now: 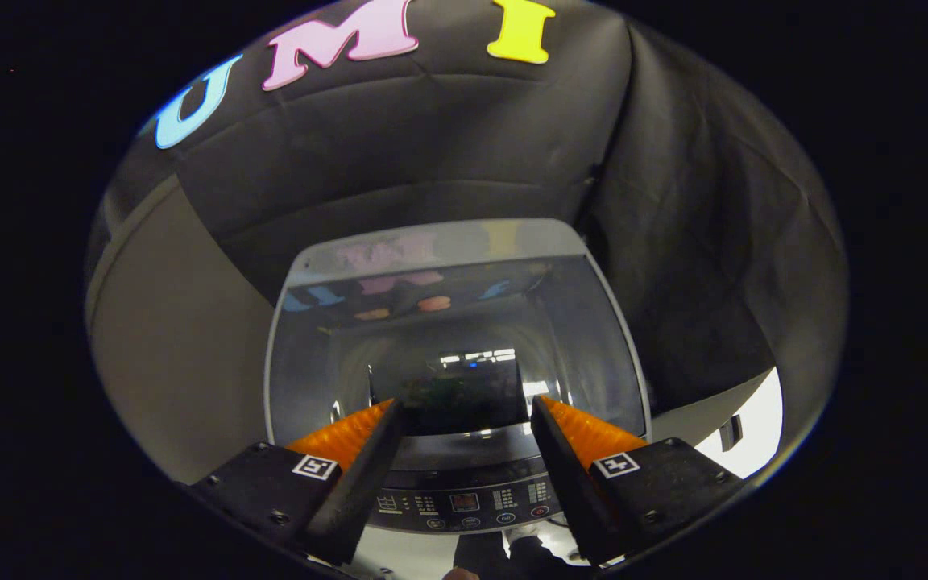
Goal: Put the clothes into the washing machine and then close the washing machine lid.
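Observation:
I look down on a top-loading washing machine (456, 475). Its lid (448, 246) has a grey frame around a glass pane and lies flat over the tub. The glass mirrors the booth, and a dark shape beneath it (452, 395) is too dim to tell as clothes. The control panel (464, 503) with its small buttons lies at the near edge, between my fingers. My gripper (464, 403) hovers open above the front of the lid, with nothing between its fingers.
Black cloth wall (673, 242) hangs behind and to the right of the machine. A pale panel (174, 338) stands at its left. A bright patch of floor (750, 435) shows at the right, beyond the right finger.

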Motion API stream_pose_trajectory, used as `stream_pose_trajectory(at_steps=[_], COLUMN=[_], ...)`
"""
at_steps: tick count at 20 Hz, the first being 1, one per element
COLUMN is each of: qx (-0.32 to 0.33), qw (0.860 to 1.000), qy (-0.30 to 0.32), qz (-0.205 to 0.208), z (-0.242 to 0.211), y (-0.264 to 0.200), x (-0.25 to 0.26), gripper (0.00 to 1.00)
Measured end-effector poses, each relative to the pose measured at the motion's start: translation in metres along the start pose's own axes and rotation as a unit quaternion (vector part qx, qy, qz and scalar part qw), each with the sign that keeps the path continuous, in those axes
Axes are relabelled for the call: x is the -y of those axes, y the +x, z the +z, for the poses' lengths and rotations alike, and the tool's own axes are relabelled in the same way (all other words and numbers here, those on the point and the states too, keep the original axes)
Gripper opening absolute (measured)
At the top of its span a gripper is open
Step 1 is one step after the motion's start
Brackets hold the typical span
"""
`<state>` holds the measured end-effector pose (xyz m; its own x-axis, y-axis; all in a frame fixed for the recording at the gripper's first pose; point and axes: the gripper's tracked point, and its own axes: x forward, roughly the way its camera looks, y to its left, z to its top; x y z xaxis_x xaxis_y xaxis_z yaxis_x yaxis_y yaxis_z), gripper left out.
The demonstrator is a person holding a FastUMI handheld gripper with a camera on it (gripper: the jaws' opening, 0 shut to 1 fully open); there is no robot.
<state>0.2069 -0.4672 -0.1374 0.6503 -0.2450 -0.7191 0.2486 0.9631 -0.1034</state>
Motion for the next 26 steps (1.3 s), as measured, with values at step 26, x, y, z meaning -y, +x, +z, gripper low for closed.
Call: stream_pose_trajectory(at_steps=[26], qx=[0.444], qw=[0.889], qy=[-0.009], qz=[0.106], z=[0.211], y=[-0.285], x=[-0.027], gripper=[0.99])
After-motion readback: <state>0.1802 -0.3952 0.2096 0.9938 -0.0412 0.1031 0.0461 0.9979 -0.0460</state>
